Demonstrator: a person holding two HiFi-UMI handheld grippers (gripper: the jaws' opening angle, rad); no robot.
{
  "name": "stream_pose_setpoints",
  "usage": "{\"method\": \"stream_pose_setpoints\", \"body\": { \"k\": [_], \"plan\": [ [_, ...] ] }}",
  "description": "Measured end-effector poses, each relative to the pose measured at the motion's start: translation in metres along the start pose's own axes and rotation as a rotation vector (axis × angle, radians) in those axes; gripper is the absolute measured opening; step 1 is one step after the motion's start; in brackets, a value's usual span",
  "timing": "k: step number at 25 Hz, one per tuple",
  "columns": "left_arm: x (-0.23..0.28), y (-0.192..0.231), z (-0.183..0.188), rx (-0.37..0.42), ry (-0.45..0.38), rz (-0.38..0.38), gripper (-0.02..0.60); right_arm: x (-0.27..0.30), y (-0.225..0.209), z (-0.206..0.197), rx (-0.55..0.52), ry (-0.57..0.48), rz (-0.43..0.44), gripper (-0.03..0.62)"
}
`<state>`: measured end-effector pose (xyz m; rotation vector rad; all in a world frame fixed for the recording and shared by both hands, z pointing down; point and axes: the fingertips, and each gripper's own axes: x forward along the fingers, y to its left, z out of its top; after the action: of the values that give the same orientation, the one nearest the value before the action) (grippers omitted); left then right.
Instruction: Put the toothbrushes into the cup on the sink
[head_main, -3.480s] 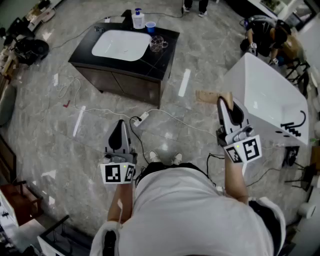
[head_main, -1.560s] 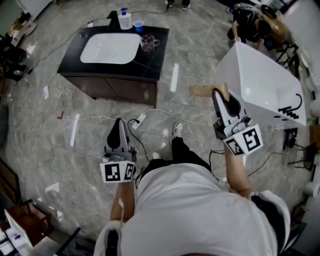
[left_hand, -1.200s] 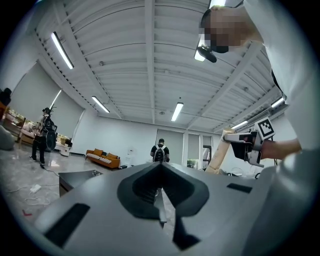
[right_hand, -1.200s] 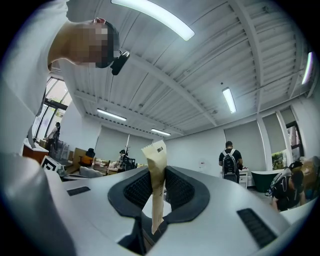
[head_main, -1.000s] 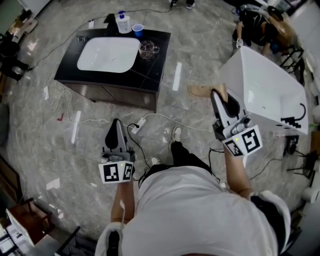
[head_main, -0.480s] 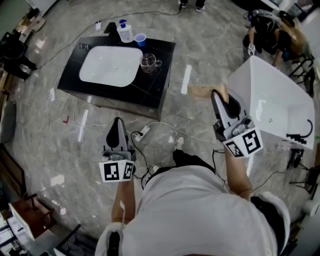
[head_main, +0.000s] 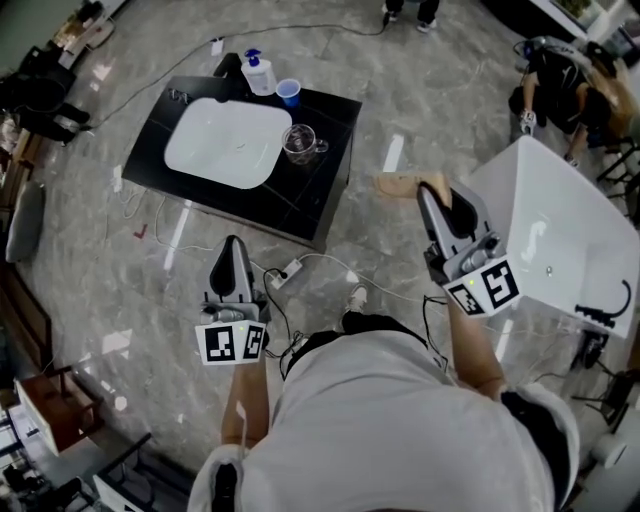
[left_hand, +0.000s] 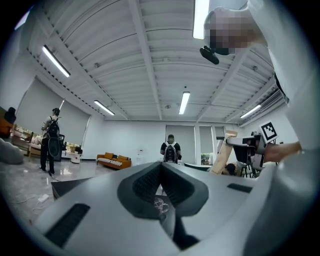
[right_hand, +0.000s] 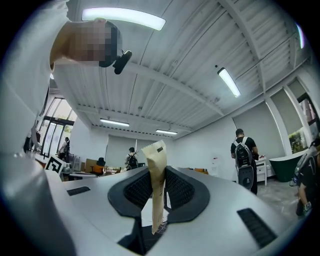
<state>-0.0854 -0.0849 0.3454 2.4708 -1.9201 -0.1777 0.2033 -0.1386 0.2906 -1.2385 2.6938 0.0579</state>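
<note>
In the head view my right gripper (head_main: 432, 190) is shut on a tan paper-wrapped toothbrush packet (head_main: 403, 186), which sticks out leftward from its tips. The right gripper view shows that packet (right_hand: 157, 175) standing upright, pinched between the pads (right_hand: 176, 190). My left gripper (head_main: 231, 246) is held low at the left, shut with nothing in it. Ahead on the floor stands a black sink cabinet (head_main: 322, 180) with a white basin (head_main: 228, 143). A glass cup (head_main: 300, 143) sits on the counter right of the basin, and a small blue cup (head_main: 289, 93) stands behind it. Both grippers are well short of the sink.
A soap pump bottle (head_main: 260, 73) stands at the counter's back edge. A white bathtub (head_main: 560, 230) stands close at the right. Cables and a power strip (head_main: 290, 270) lie on the marble floor between me and the cabinet. A person (head_main: 560, 85) crouches at the far right.
The sink cabinet has drifted rightward and nearer in the head view as the person walks. Both grippers keep their pose, and the right one still holds the packet.
</note>
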Motion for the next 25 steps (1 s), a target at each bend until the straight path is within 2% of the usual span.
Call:
{"method": "stream_pose_setpoints", "body": {
  "k": [5,13,25],
  "plan": [
    [0.012,-0.01,0.002,0.023,0.001,0.035,0.003,0.011,-0.02,-0.007,0.024,-0.008,0.043,0.084],
    [0.008,-0.01,0.011,0.053,0.006,0.09,0.003,0.021,-0.022,-0.008,0.051,-0.026,0.103,0.084],
    [0.022,0.01,0.002,0.013,-0.004,0.078,0.003,0.049,-0.014,-0.013,-0.006,0.009,0.103,0.084]
  ]
}}
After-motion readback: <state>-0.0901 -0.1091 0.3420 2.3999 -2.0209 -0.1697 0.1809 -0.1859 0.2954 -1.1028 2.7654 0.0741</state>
